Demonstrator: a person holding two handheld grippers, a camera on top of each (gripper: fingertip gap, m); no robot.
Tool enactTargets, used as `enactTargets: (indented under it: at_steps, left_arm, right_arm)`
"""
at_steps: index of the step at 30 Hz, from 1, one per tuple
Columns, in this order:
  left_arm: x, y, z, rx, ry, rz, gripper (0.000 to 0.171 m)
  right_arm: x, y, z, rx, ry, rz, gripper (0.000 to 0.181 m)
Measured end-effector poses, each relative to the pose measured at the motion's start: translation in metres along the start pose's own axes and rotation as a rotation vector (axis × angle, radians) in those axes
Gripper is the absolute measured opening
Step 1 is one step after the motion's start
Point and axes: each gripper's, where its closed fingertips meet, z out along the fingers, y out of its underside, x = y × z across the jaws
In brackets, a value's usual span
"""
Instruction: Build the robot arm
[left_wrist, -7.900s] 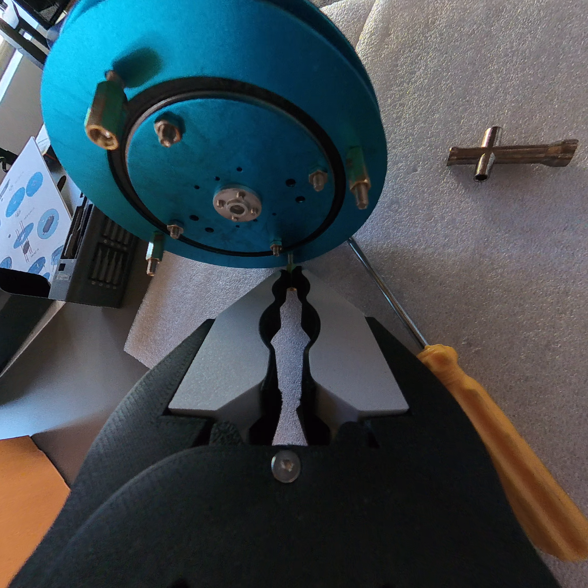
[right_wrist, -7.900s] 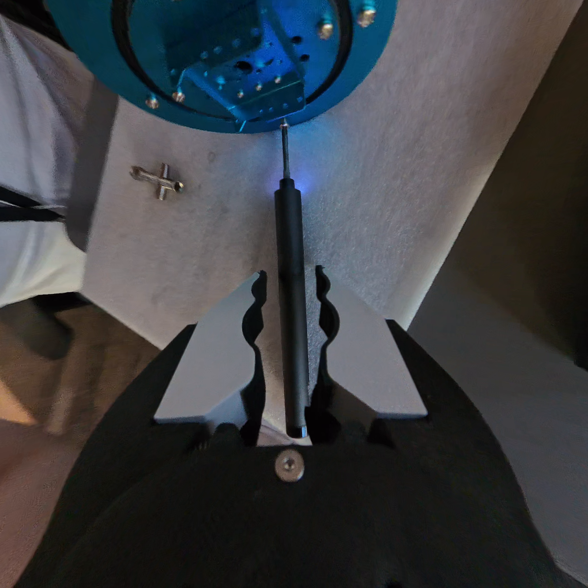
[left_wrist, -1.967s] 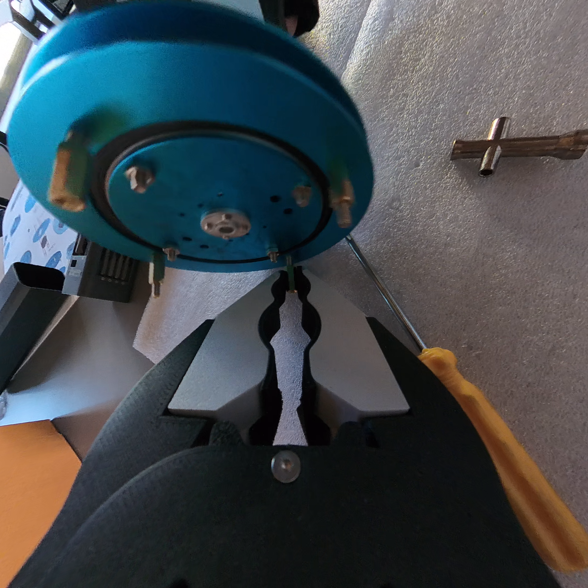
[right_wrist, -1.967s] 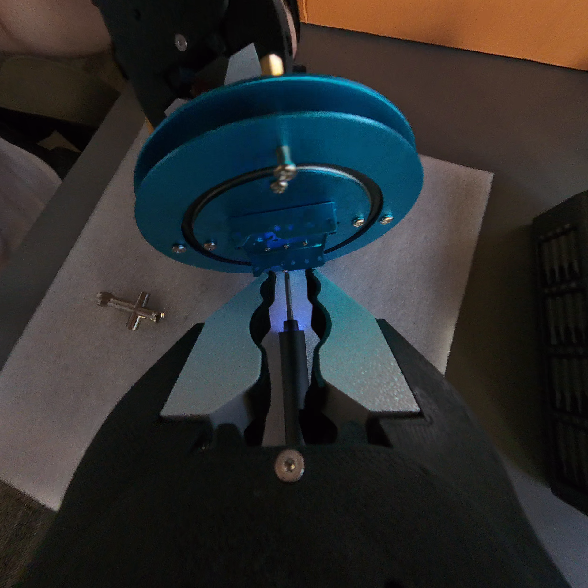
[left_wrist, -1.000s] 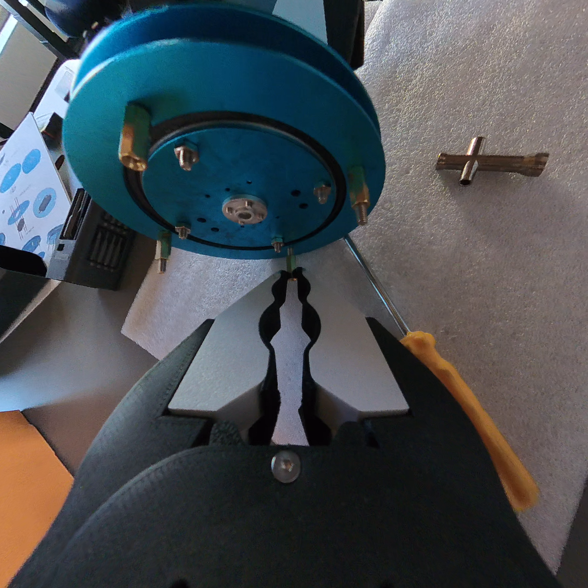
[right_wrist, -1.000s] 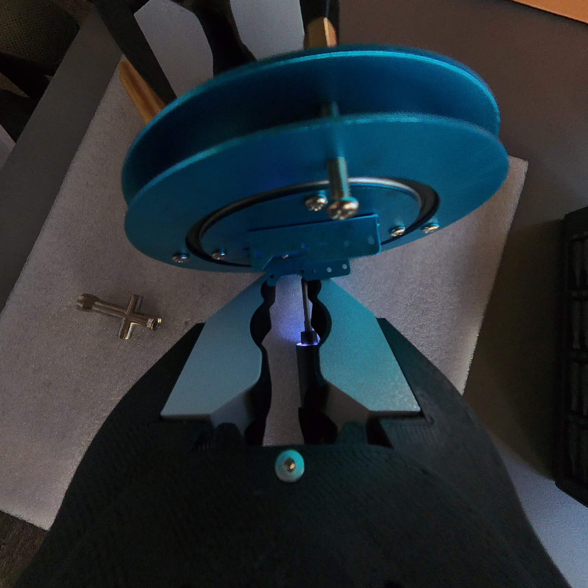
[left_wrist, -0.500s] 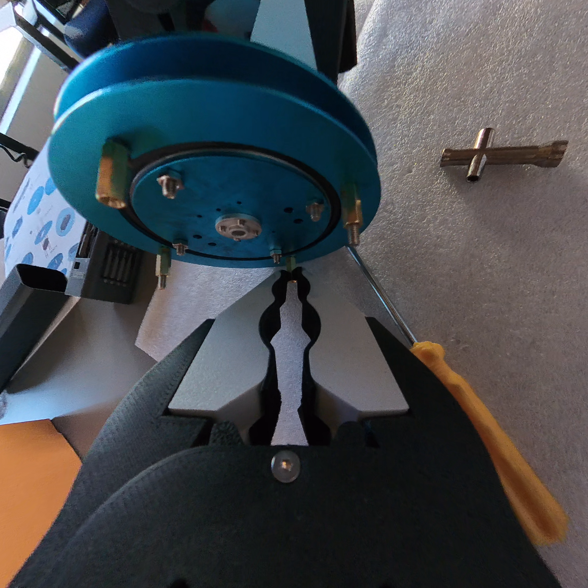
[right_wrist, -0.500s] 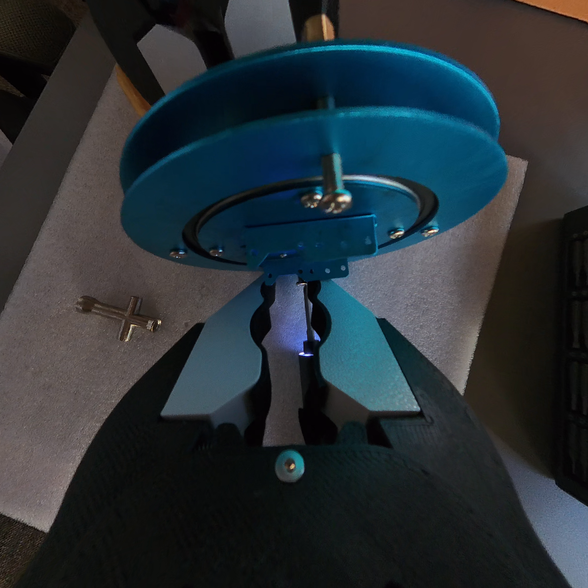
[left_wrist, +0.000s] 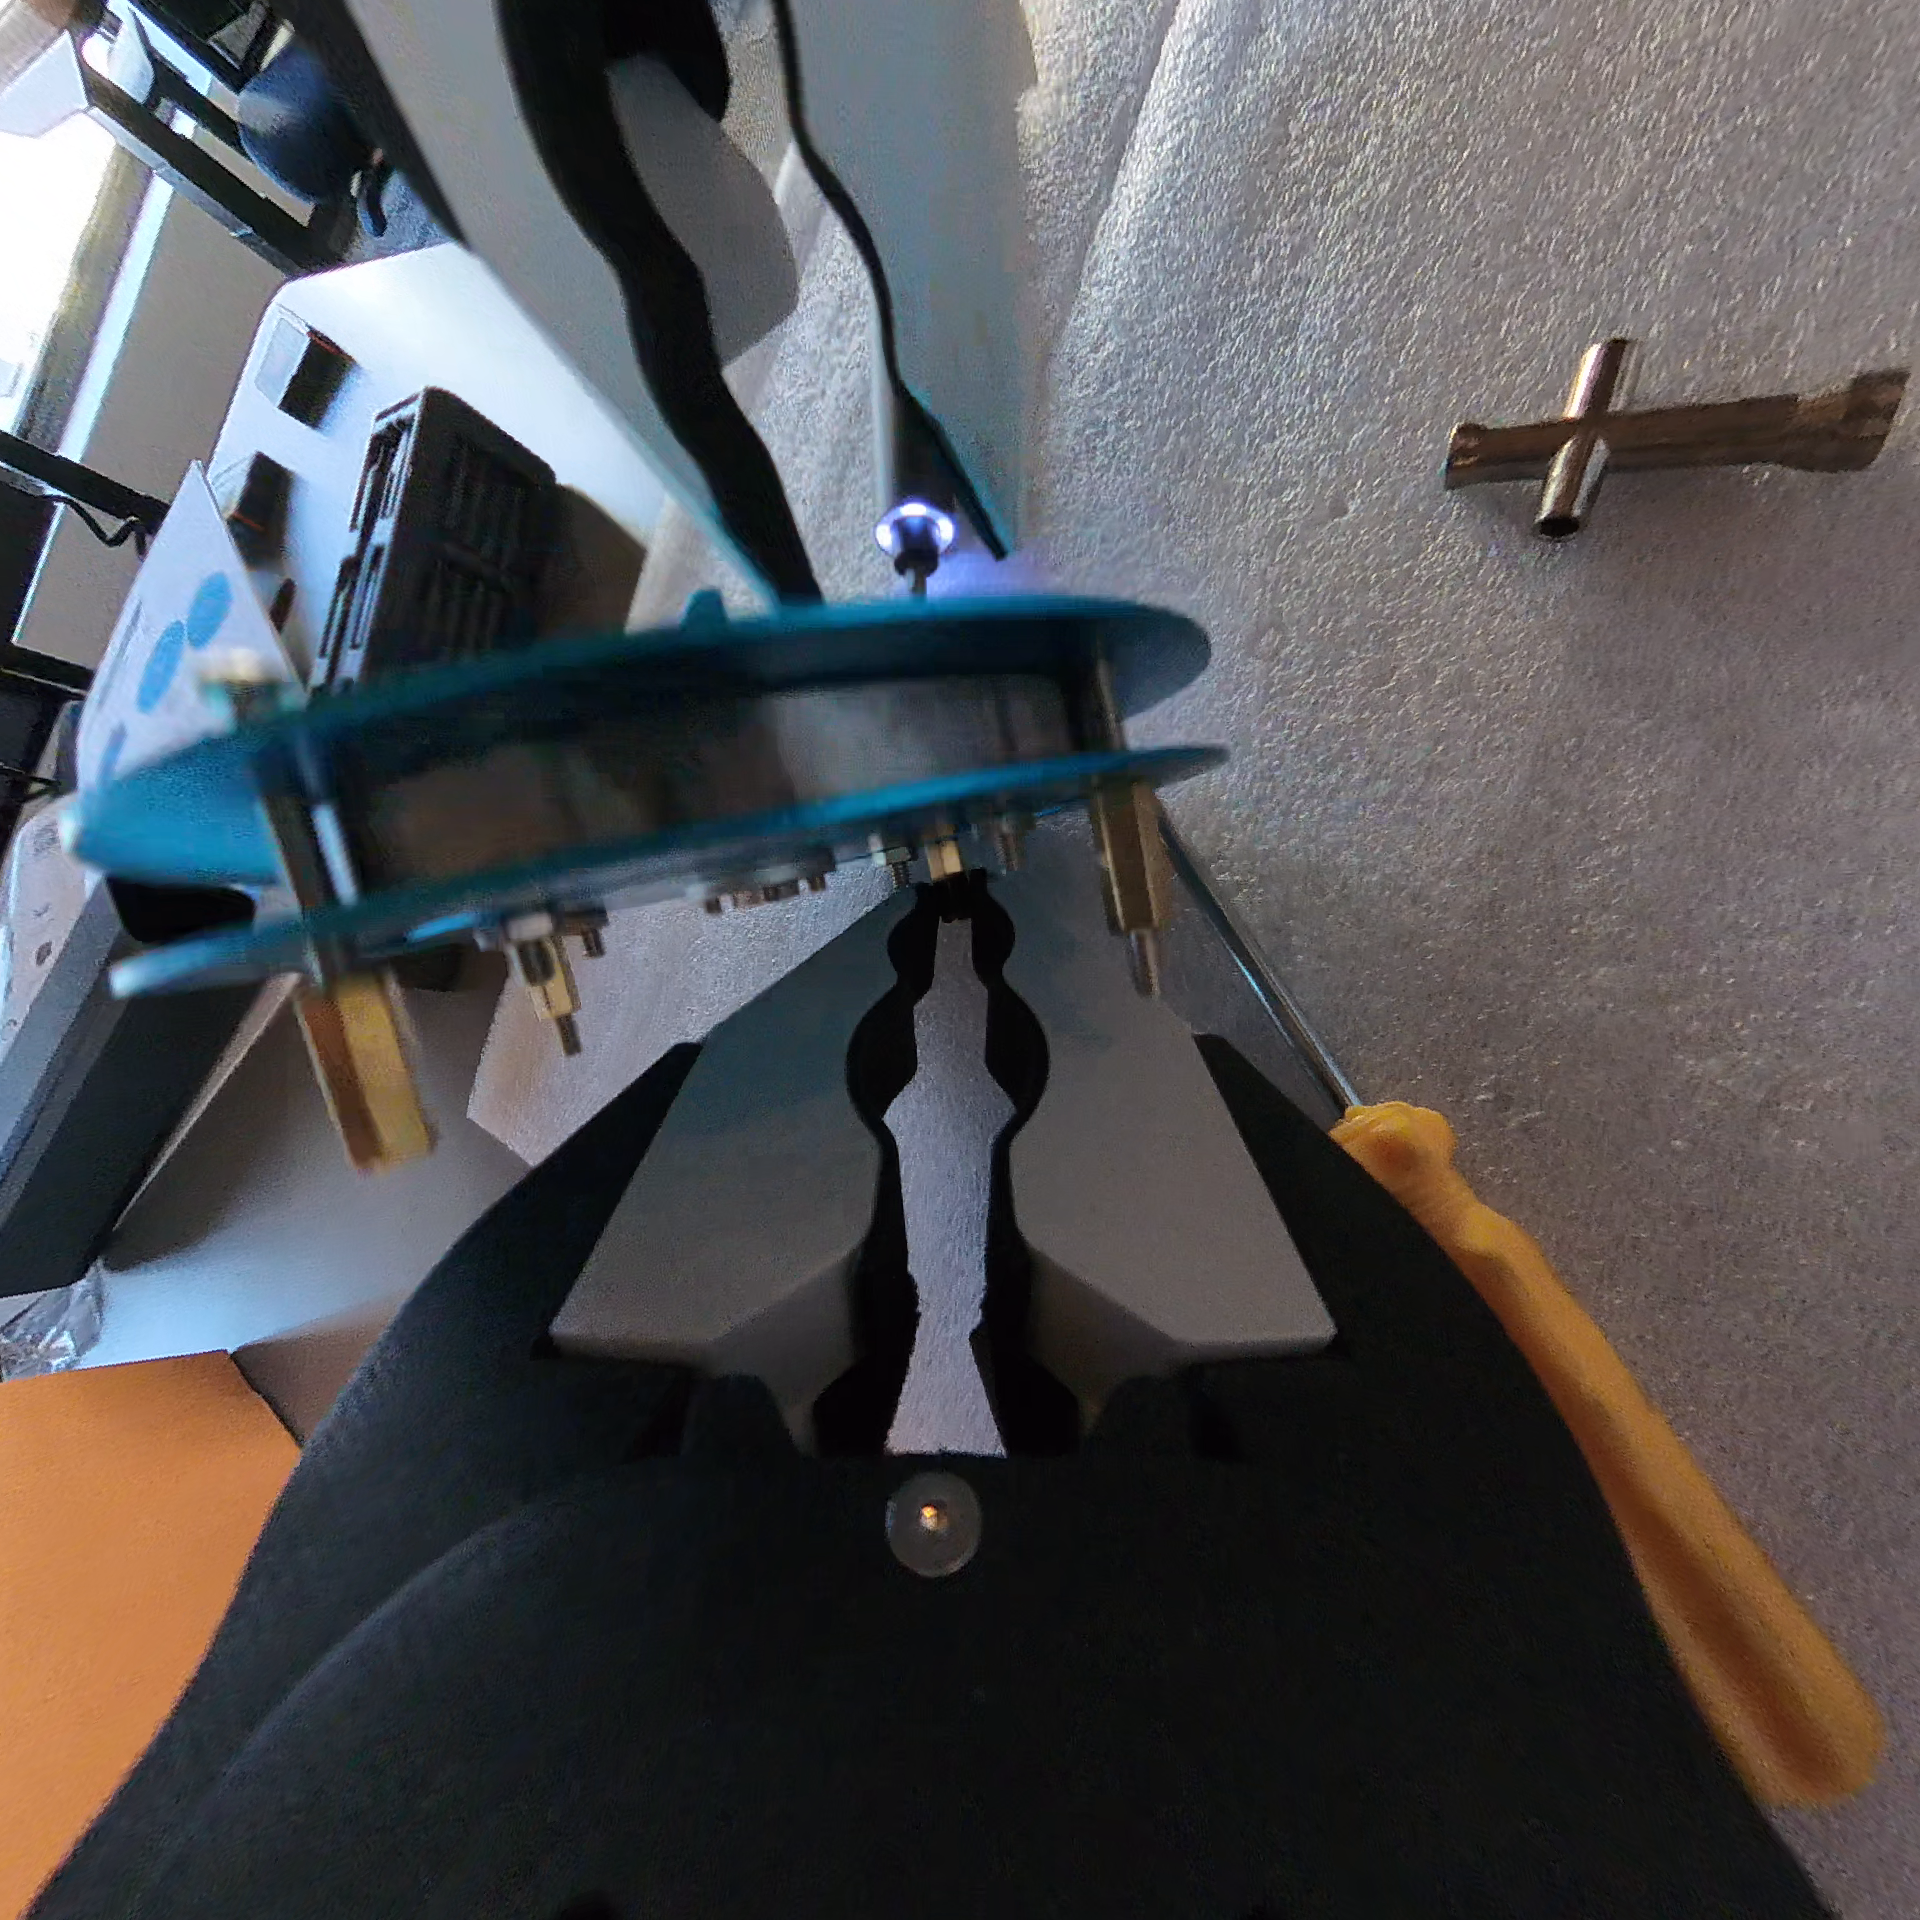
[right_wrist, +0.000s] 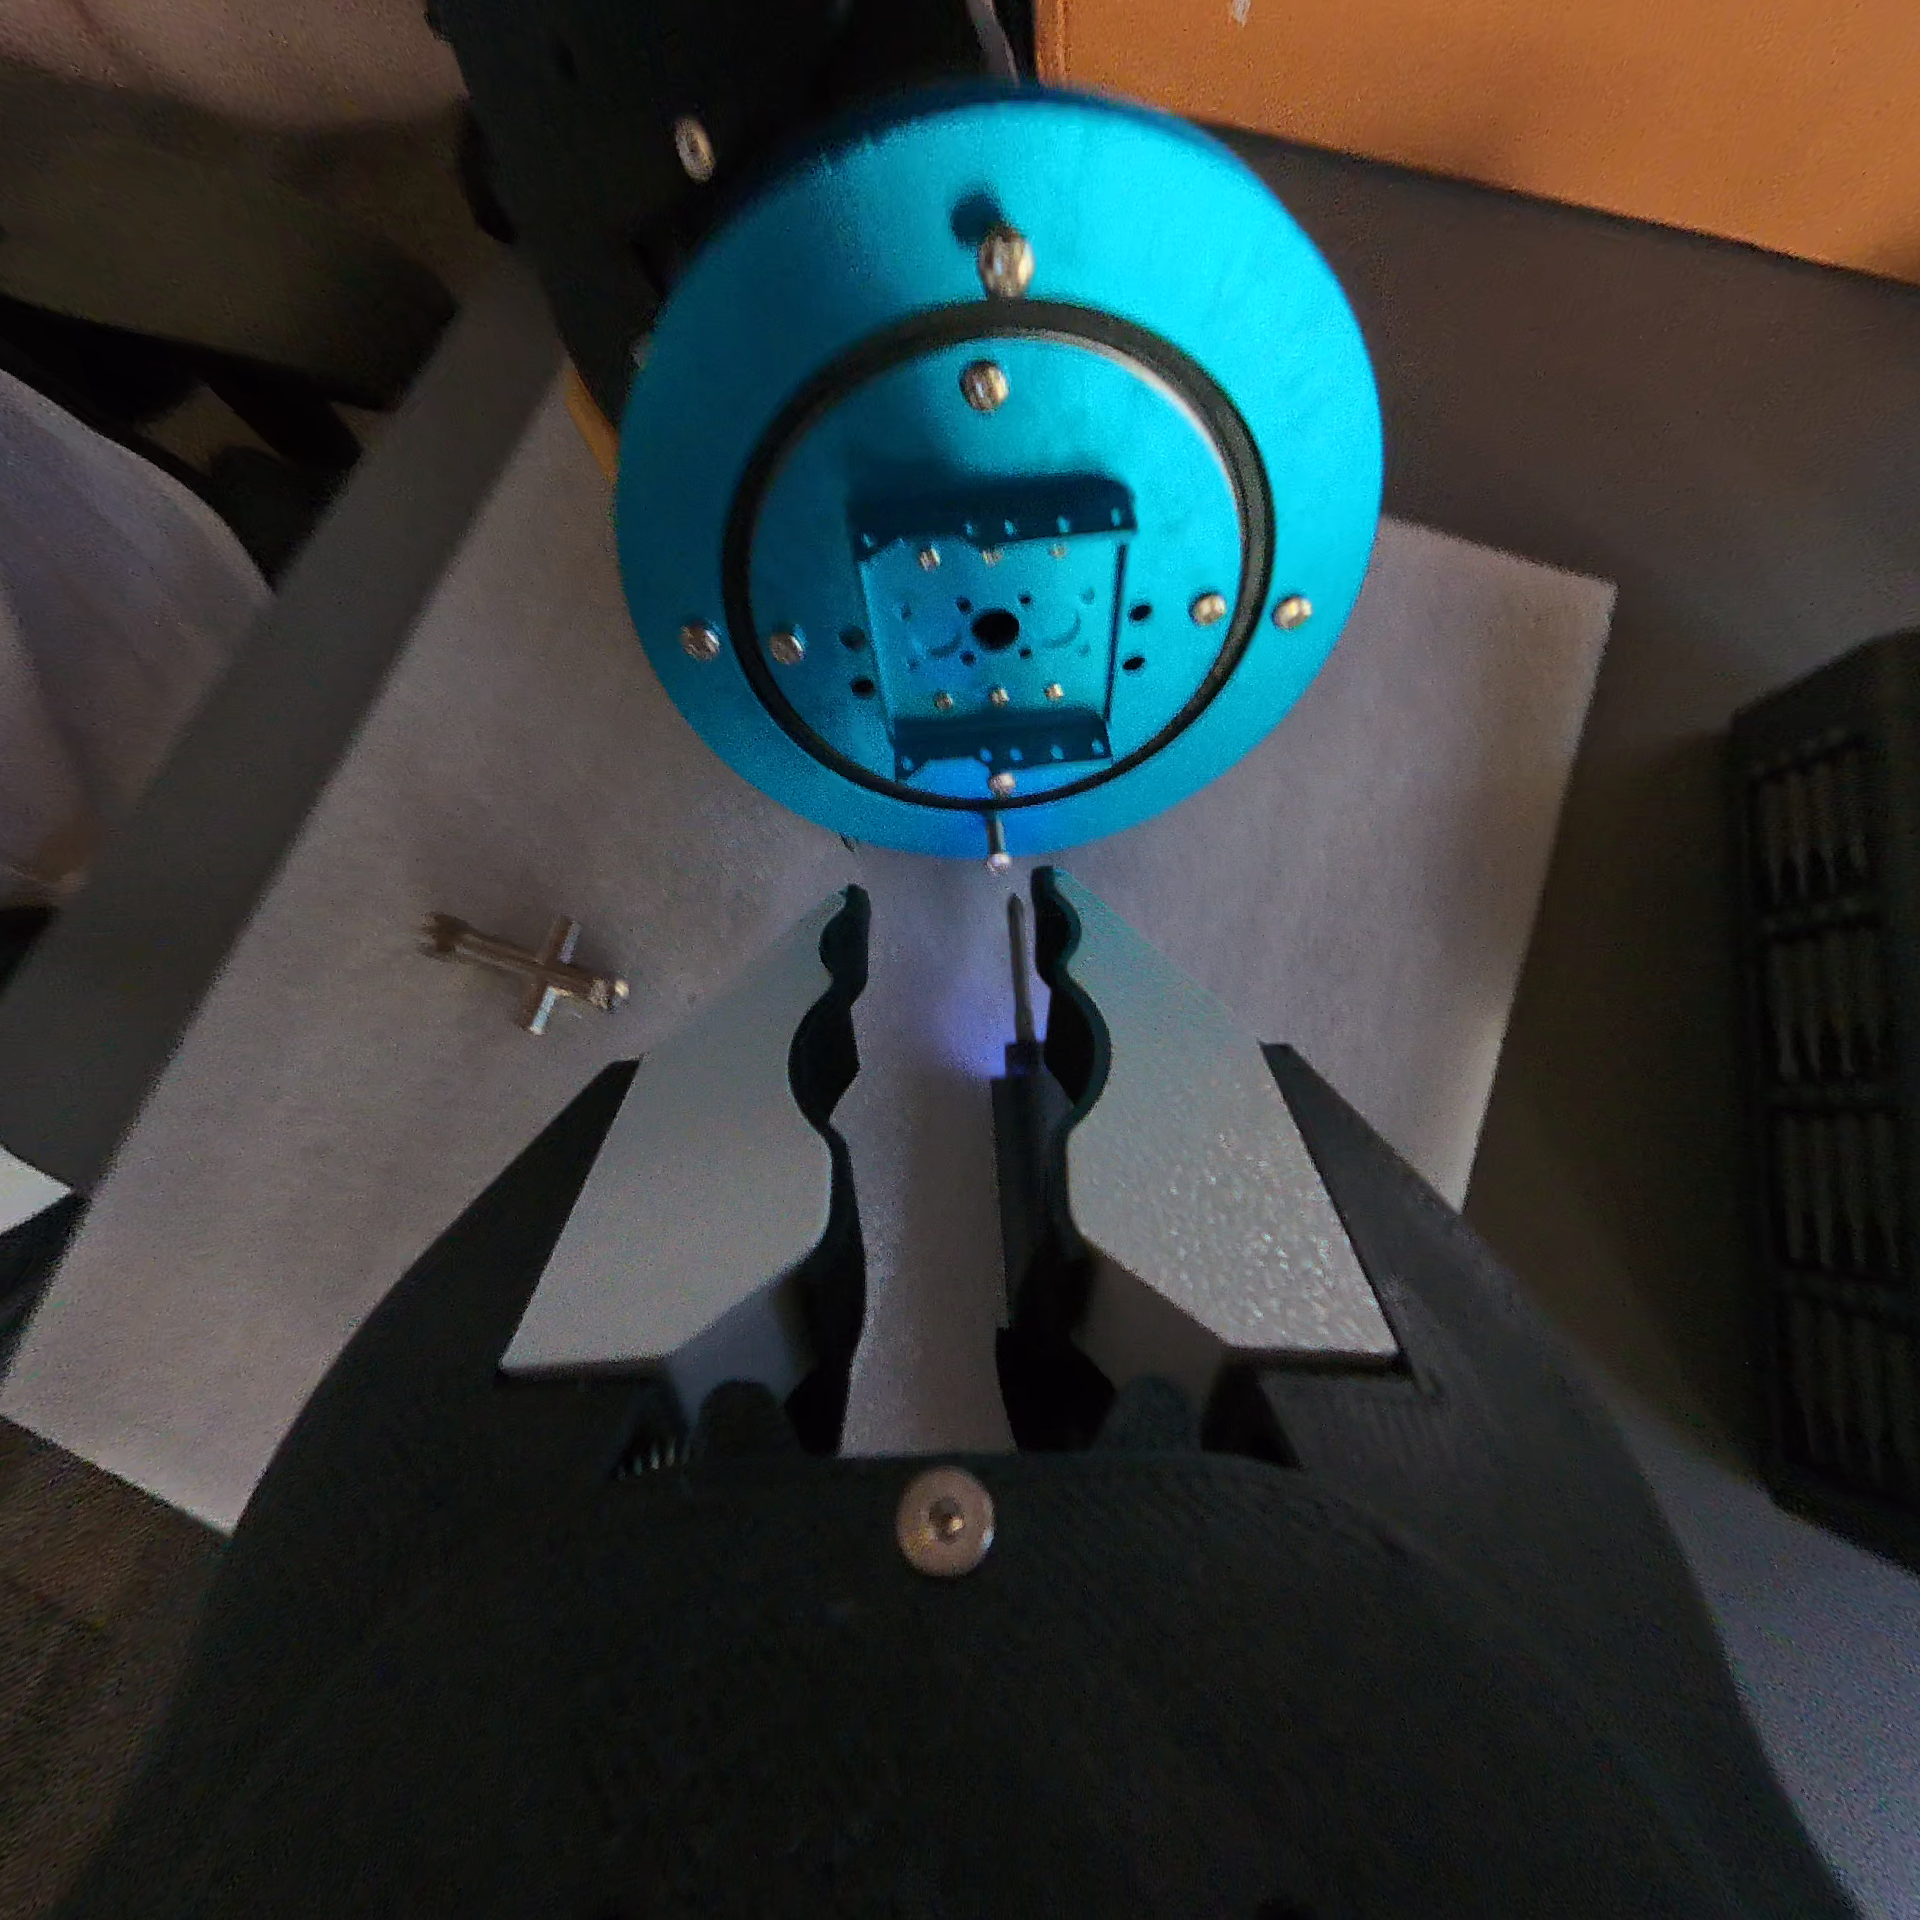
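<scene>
My left gripper (left_wrist: 948, 906) is shut on a small brass standoff (left_wrist: 945, 862) under the blue two-disc assembly (left_wrist: 623, 665) and holds it above the foam, edge-on in this view. In the right wrist view the assembly's flat face (right_wrist: 727, 416) points at me, with a blue bracket (right_wrist: 992, 634) in its middle. My right gripper (right_wrist: 945, 904) is shut on a black electric screwdriver (right_wrist: 1023, 1143) that lies along the right finger, its light on. The bit tip (right_wrist: 1013, 909) is just short of a small screw (right_wrist: 997, 860) at the disc's lower rim.
A yellow-handled screwdriver (left_wrist: 1558, 1403) and a metal cross wrench (left_wrist: 1662, 436) lie on the grey foam mat (left_wrist: 1558, 831). A black bit case (left_wrist: 447, 540) stands beyond the mat's left edge; it also shows in the right wrist view (right_wrist: 1829, 1039). An orange surface (left_wrist: 104, 1558) lies at the near left. The left gripper's tips are roughly 6 centimetres from the right gripper's. The metal cross wrench (left_wrist: 1662, 436) is about 8 centimetres from my right fingertips.
The left gripper has tilted the assembly: it went from face-on to edge-on in the left view and now faces the right camera flat. The screwdriver tip has come away from the bracket, below the rim.
</scene>
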Motion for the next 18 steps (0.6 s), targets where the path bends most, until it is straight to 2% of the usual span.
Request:
enactTargets:
  at_steps: [3,5,13,18]
  left_arm:
    - [0.0,0.001,0.0,-0.026,0.012,0.011,0.003]
    - [0.0,0.001,0.0,-0.042,0.019,0.021,0.004]
    - [-0.002,0.0,-0.001,-0.067,-0.003,0.072,0.004]
    - [-0.004,0.0,-0.001,-0.104,-0.032,0.132,0.004]
  right_arm:
    - [-0.003,-0.013,0.011,-0.037,-0.011,-0.043,0.031]
    - [0.006,-0.01,0.015,-0.102,0.052,-0.09,0.026]
    - [0.007,0.003,0.021,-0.13,0.057,-0.07,0.029]
    - [0.009,0.002,0.025,-0.12,0.106,-0.082,0.024]
